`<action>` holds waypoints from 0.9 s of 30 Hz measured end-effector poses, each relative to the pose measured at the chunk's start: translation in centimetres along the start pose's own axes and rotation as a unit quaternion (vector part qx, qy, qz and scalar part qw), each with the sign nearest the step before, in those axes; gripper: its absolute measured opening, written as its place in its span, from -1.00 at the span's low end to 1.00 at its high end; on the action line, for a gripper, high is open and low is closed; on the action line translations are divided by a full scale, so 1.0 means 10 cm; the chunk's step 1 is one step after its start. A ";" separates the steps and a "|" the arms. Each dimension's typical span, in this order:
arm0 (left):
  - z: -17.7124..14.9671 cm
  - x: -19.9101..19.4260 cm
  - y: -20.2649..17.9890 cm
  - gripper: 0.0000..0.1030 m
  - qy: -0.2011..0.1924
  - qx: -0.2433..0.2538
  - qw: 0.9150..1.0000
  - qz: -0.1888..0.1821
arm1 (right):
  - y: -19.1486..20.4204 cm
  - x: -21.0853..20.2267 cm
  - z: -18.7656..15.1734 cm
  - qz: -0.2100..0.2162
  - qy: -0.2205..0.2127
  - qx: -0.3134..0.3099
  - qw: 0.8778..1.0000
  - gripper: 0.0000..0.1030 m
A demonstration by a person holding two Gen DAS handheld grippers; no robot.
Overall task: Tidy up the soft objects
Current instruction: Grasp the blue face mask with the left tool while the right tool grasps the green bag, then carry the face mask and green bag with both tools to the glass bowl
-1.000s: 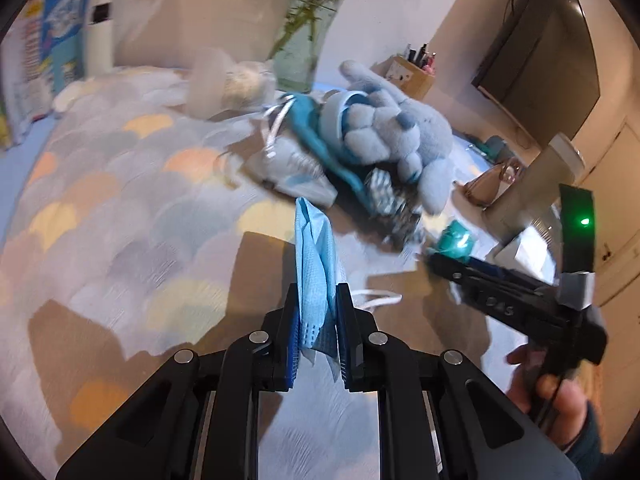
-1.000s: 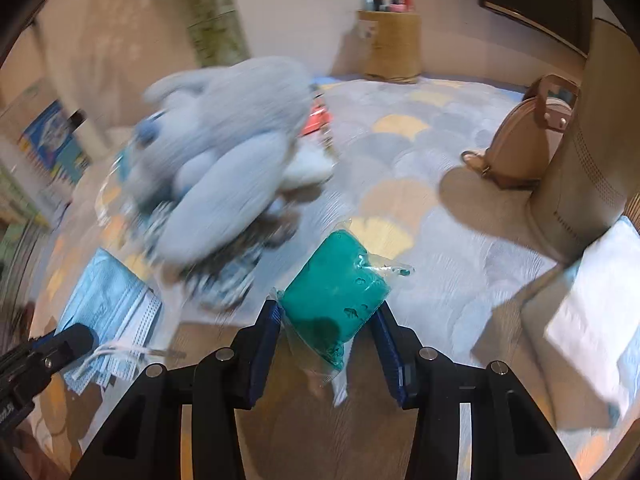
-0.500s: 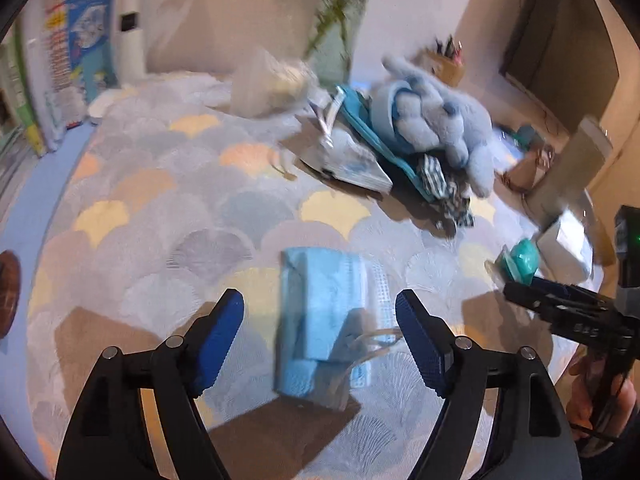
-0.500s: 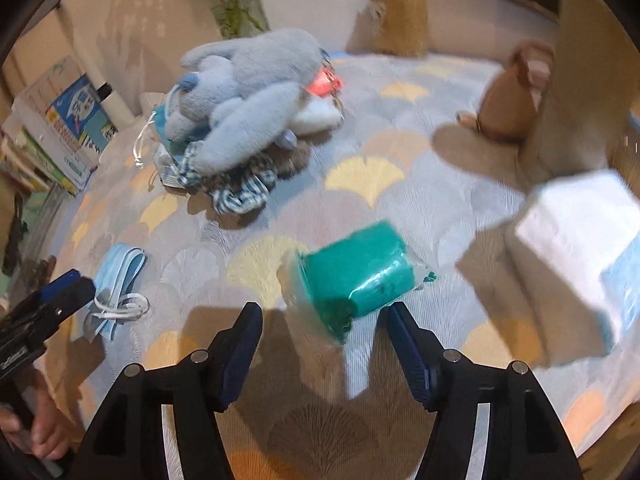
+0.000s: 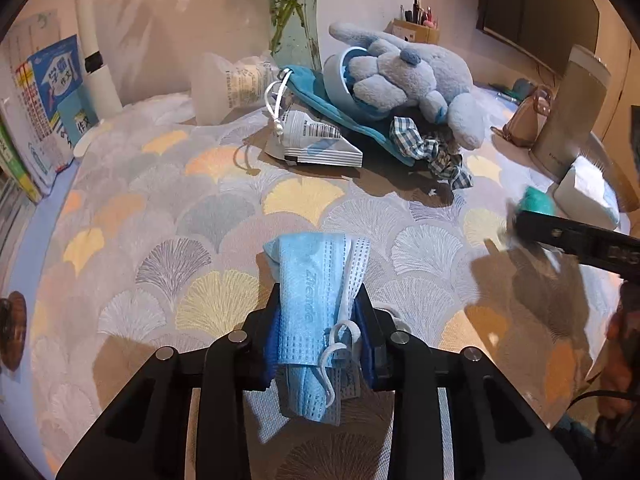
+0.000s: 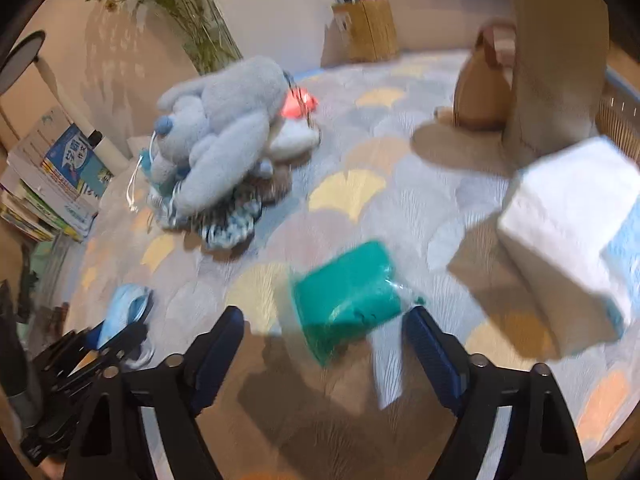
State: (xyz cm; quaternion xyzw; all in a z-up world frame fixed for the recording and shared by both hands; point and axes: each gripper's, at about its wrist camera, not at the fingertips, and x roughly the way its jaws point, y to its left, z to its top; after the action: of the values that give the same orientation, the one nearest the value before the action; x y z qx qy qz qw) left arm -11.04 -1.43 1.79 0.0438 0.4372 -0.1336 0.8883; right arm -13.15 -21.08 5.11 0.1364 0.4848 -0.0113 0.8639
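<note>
A stack of light blue face masks (image 5: 316, 264) lies on the patterned tablecloth (image 5: 168, 216). My left gripper (image 5: 320, 320) is closing, and its blue pads press the stack's near end from both sides. Seen from the right wrist, the same masks (image 6: 128, 300) and left gripper (image 6: 116, 336) sit at the lower left. A teal soft bundle in clear wrap (image 6: 348, 292) rests on the cloth between the fingers of my right gripper (image 6: 324, 320), whose jaws are opening and stand clear of it. A grey-blue plush toy (image 5: 412, 76) lies on a pile at the back.
Under the plush are a teal pouch and a checked cloth (image 5: 432, 148), with a mask packet (image 5: 316, 140) and a clear bag (image 5: 232, 84) beside them. A white tissue pack (image 6: 572, 240), a beige cylinder (image 5: 572, 112) and a brown bag (image 5: 524, 124) stand at the right. Books (image 5: 52, 92) line the left edge.
The left gripper let the masks drop flat on the cloth, then closed on them again. The right gripper let go of the teal bundle, which now lies on the cloth between wider jaws.
</note>
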 end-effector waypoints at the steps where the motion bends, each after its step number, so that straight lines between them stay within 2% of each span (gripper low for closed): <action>1: 0.01 0.01 0.01 -0.44 0.001 -0.004 1.000 -0.002 | 0.01 0.03 0.02 -0.001 -0.001 -0.007 1.000 0.43; 5: 0.03 0.06 0.03 -0.44 0.003 -0.007 1.000 -0.003 | 0.06 0.14 0.11 0.014 -0.006 -0.045 0.999 0.39; 7: 0.04 0.08 0.04 -0.44 0.002 -0.006 1.000 -0.002 | 0.05 0.15 0.12 -0.008 -0.001 -0.060 0.998 0.39; 9: 0.04 0.09 0.04 -0.44 0.001 -0.005 1.000 0.000 | -0.03 0.13 0.10 -0.019 0.012 -0.050 0.999 0.41; 13: 0.04 0.08 0.03 -0.44 0.000 -0.002 1.000 0.006 | -0.12 0.04 0.04 0.003 0.014 -0.029 0.999 0.41; 15: 0.03 0.07 0.01 -0.46 -0.002 0.001 1.000 0.008 | -0.05 0.05 0.02 -0.011 0.012 -0.052 0.999 0.40; 16: 0.03 0.06 0.02 -0.55 -0.002 -0.001 1.000 0.005 | 0.01 0.06 0.00 -0.025 0.010 -0.070 0.997 0.35; 18: 0.01 0.01 0.01 -0.58 -0.007 -0.010 1.000 -0.008 | 0.12 0.09 -0.03 -0.046 0.005 -0.104 0.994 -0.21; 20: 0.01 -0.06 0.01 -0.59 -0.015 -0.021 0.999 -0.023 | 0.19 0.08 -0.05 -0.049 0.003 -0.122 0.991 -0.53; 23: 0.05 -0.20 -0.02 -0.59 -0.035 -0.023 0.998 -0.041 | 0.20 -0.01 -0.05 -0.021 0.001 -0.122 0.992 -0.62; 25: 0.08 -0.30 -0.07 -0.59 -0.048 -0.020 0.998 -0.047 | 0.19 -0.10 -0.04 -0.014 -0.010 -0.125 0.992 -0.74; 27: 0.11 -0.37 -0.11 -0.59 -0.057 -0.019 0.997 -0.048 | 0.16 -0.19 -0.04 -0.008 -0.019 -0.119 0.993 -0.74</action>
State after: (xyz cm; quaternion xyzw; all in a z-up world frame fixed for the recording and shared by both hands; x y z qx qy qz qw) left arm -12.65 -1.92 5.39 -0.0024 0.3900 -0.1701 0.9049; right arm -14.23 -19.66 6.86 0.0283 0.4676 0.0373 0.8827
